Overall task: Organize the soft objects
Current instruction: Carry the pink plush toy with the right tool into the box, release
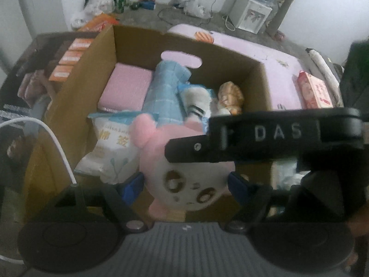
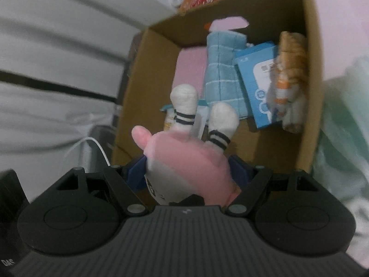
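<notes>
Plush pink doll (image 1: pixel 184 161) sits squeezed between both pairs of tongs — our left tongs (image 1: pixel 184 184) pinch its white face, our right tongs (image 2: pixel 188 173) clamp its pink body from another side. We hold it over the near edge of the cardboard box (image 1: pixel 258 78), its striped white feet (image 2: pixel 184 99) pointing inward. Inside the box lie a blue checked cloth (image 1: pixel 166 85), a pink pad (image 1: pixel 126 87), a tissue pack (image 1: pixel 110 147) and a tan plush (image 1: pixel 230 97).
</notes>
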A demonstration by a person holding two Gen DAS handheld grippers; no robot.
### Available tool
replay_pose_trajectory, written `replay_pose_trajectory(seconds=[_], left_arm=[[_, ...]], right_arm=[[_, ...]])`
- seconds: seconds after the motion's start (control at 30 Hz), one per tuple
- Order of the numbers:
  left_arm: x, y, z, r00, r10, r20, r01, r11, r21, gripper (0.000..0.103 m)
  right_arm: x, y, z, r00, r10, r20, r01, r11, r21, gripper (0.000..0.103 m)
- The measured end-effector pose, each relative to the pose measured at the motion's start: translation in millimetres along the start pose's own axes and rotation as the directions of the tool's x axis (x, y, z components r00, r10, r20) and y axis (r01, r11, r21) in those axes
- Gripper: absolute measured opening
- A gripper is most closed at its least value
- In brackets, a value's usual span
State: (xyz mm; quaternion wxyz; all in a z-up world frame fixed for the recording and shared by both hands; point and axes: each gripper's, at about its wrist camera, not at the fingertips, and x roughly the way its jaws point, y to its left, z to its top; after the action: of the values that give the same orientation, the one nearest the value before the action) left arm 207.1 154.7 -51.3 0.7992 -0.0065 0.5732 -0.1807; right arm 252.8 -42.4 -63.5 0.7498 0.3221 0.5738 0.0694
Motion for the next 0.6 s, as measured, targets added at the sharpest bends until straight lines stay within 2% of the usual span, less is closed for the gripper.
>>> replay_pose_trajectory(seconds=[0.07, 0.2, 0.3, 0.4, 0.5, 0.6], left_arm=[[10, 6, 1, 1.000, 0.000, -0.015, 0.000, 1.000, 0.004, 0.077], [21, 17, 1, 0.999, -0.007, -0.037, 0.007, 1.000, 0.011, 0.077], [32, 22, 1, 0.998, -0.003, -0.066, 0.004, 1.000, 0.016, 0.077], [34, 24, 0, 0.997, -0.002, -0.075, 0.004, 1.000, 0.025, 0.077], [32, 25, 0, 0.998, 0.001, -0.070, 0.002, 0.999, 0.033, 0.077], [27, 24, 1, 0.998, 0.002, -0.063, 0.000, 1.000, 0.030, 0.077]], right_arm=[[8, 11, 2, 0.999, -0.046, 0.001, 0.046, 0.995, -0.089, 0.078], [25, 16, 10, 0.996, -0.075, -0.042, 0.071, 0.994, -0.085, 0.078], [32, 23, 11, 0.989, -0.144, -0.030, 0.139, 0.981, -0.134, 0.078], [37, 23, 13, 0.986, -0.168, -0.014, 0.165, 0.977, -0.132, 0.078], [36, 22, 15, 0.986, -0.162, 0.024, 0.164, 0.977, -0.136, 0.078], [26, 18, 17, 0.991, -0.112, 0.073, 0.120, 0.986, -0.119, 0.079]])
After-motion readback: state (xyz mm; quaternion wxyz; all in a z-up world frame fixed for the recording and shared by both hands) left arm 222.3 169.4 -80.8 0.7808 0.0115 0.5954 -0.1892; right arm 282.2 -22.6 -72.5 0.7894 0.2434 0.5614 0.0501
